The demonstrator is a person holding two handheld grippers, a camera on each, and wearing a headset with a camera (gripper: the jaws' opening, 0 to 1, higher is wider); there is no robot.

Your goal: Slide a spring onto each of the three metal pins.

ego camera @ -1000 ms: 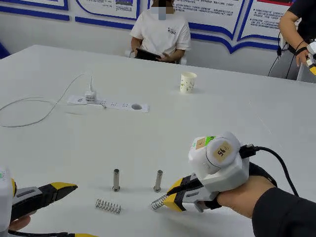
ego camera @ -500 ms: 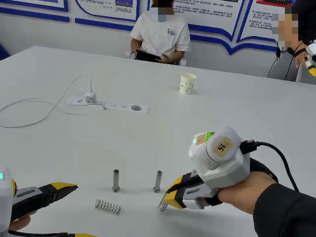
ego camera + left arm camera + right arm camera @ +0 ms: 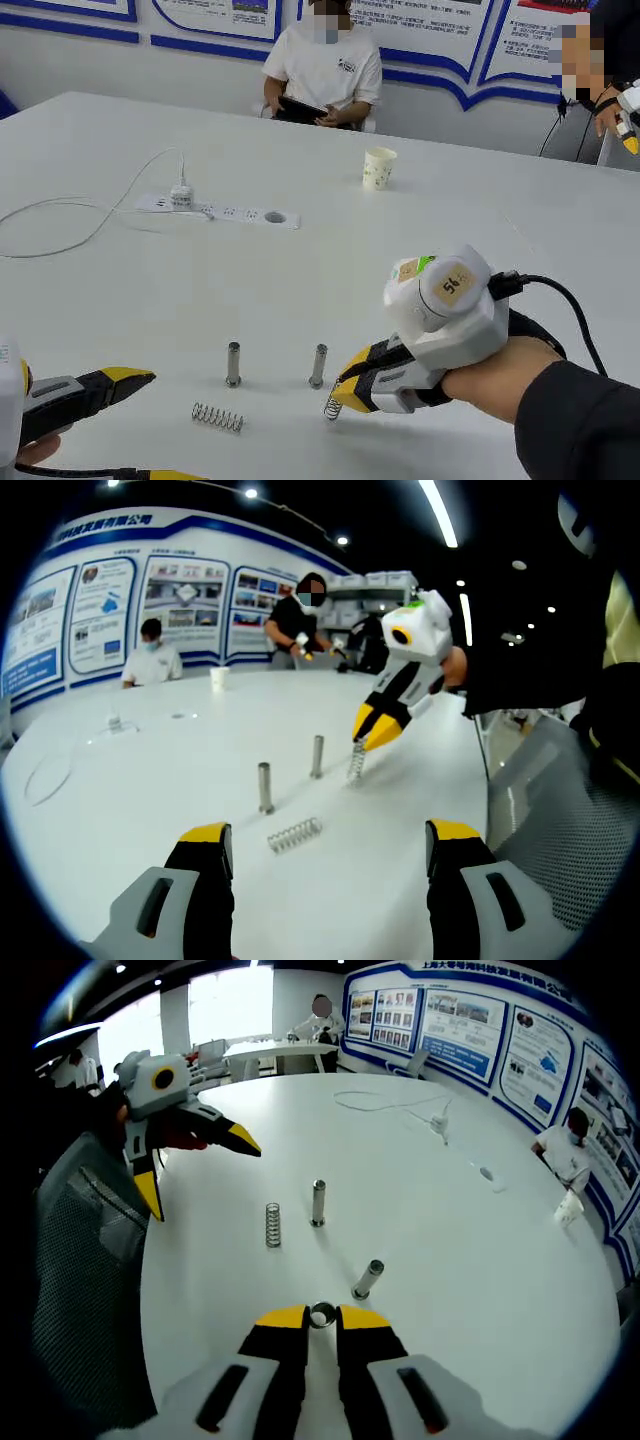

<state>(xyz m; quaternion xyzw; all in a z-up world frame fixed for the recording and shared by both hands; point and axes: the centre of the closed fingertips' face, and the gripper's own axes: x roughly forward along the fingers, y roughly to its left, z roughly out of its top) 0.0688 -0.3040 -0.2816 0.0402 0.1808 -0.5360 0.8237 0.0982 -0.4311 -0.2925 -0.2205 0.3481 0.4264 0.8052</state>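
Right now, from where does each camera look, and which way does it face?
Head view: on the person's head, facing forward and down at the table, pins, right gripper and left gripper; a hand and sleeve show.
Left gripper view: on the left gripper, facing over its open jaws at the loose spring and the right gripper.
Right gripper view: on the right gripper, facing along jaws shut on the held spring, toward the left gripper.
Shared: both gripper views see the pins and loose spring, from opposite sides.
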